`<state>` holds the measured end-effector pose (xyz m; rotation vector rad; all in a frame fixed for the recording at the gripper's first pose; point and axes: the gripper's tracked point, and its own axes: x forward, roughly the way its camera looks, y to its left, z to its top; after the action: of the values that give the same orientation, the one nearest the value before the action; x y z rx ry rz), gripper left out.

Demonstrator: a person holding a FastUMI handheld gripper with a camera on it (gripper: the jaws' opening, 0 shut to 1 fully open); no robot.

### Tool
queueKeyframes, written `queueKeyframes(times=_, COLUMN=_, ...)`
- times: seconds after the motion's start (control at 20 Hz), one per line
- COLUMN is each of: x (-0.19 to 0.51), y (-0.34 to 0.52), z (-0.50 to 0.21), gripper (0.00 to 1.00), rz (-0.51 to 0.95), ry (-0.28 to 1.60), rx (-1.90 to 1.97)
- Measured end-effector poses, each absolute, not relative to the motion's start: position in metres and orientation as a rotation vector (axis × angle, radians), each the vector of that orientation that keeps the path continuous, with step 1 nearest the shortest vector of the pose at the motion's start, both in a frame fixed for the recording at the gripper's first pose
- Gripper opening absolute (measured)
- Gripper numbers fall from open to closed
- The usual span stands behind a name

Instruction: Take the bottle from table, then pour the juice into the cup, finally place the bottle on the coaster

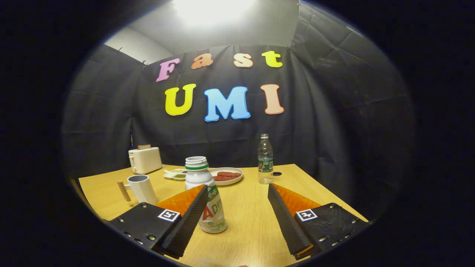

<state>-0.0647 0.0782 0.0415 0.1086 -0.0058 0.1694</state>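
A white juice bottle [212, 215] with a green neck ring and no cap stands upright on the wooden table [252, 226]. It is in the gap between my fingers, close against the inner face of the left finger [191, 218], which covers part of its side. The right finger [284, 218] is well apart from it. My gripper [237, 187] is open. A white cup [143, 188] with a wooden handle stands to the left, beyond the left finger. A small dark round disc [277, 173], maybe the coaster, lies far ahead on the right.
A clear water bottle [265, 159] stands beside the dark disc. At the table's back are a white plate with reddish food [226, 175], a small dish [176, 174] and a cream toaster [144, 159]. The table's right edge runs just beyond the right finger.
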Motion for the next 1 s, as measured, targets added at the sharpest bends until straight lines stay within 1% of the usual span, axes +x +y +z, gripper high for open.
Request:
queueKeyframes(times=0.15, x=-0.066, y=0.104, z=0.035, gripper=0.98, rz=0.229, ry=0.012, rx=0.110)
queueKeyframes(times=0.35, x=-0.052, y=0.133, z=0.021, gripper=0.98, rz=0.252, ry=0.052, rx=0.103)
queueKeyframes(times=0.65, x=-0.022, y=0.141, z=-0.001, gripper=0.98, rz=0.168, ry=0.104, rx=0.093)
queueKeyframes(times=0.7, x=-0.019, y=0.143, z=-0.002, gripper=0.90, rz=0.158, ry=0.111, rx=0.099)
queueKeyframes(times=0.85, x=-0.013, y=0.144, z=-0.009, gripper=0.90, rz=0.134, ry=0.130, rx=0.082)
queueKeyframes(times=0.95, x=-0.009, y=0.144, z=-0.010, gripper=0.82, rz=0.110, ry=0.135, rx=0.060)
queueKeyframes(times=1.0, x=-0.009, y=0.144, z=-0.012, gripper=0.82, rz=0.101, ry=0.142, rx=0.042)
